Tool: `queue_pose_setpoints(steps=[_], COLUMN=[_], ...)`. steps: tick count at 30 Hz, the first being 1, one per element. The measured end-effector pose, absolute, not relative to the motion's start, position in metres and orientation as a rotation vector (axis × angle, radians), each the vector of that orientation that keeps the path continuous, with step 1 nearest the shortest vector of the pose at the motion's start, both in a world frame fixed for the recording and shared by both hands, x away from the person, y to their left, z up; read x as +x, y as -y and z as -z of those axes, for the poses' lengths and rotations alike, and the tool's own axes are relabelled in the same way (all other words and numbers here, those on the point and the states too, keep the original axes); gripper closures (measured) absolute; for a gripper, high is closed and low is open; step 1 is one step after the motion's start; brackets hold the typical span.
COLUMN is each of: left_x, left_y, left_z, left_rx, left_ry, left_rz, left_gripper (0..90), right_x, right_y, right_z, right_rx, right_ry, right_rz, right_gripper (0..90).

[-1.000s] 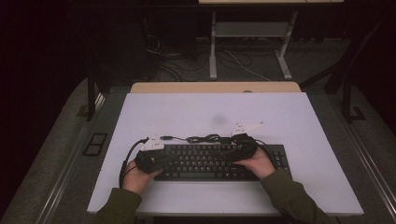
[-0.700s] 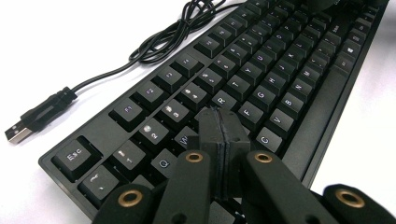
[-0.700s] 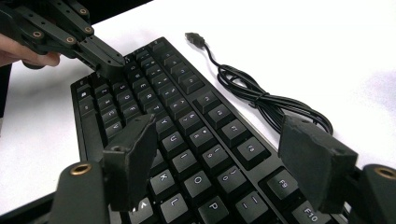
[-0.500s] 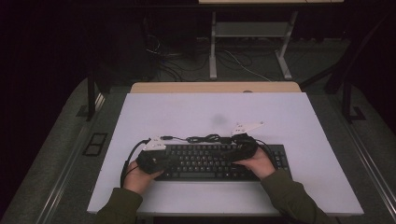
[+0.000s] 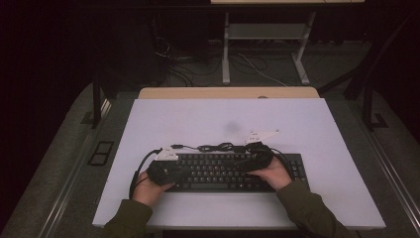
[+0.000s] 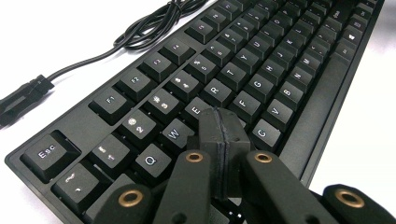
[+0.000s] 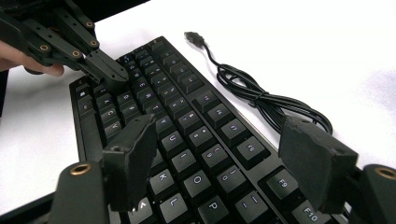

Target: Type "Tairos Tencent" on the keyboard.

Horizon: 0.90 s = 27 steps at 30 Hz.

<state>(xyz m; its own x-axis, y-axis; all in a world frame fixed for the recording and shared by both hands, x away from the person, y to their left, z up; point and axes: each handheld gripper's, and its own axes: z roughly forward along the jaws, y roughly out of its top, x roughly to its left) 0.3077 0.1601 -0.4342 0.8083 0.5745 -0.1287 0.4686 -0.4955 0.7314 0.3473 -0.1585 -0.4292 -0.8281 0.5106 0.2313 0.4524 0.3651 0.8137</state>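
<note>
L gripper shut over keyboard; R gripper open, fingertips cropped

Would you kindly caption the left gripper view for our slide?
Left gripper, jaws closed, tip over the black keyboard near its E key.

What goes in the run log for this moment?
left gripper: shut, tip over keyboard near E/D keys | right gripper: open, above O/P keys | cable: bundled on table behind keyboard

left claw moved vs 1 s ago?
No clear move. In the high view the left claw sits over the keyboard's left end, as before, judged against the table's edge.
</note>
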Motion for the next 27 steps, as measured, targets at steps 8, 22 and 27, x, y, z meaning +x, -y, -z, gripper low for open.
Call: queue_pose_setpoints(steps=[8, 22, 27], left_x=[0.307, 0.305, 0.304], left_y=[-0.161, -0.162, -0.162], left_z=[0.431, 0.425, 0.422], left_rx=[2.174, 2.127, 2.119], left_ry=[-0.763, -0.766, -0.761], left_rz=[-0.175, -0.179, -0.179], left_gripper=[89.4, 89.4, 89.4], right_x=[0.347, 0.347, 0.347], right_y=[0.159, 0.16, 0.162], right_z=[0.429, 0.429, 0.429], right_rx=[0.903, 0.902, 0.902], right_ry=[-2.545, -2.54, -2.538], right_rz=[-1.488, -1.489, -1.498], right_gripper=[27.3, 27.2, 26.6])
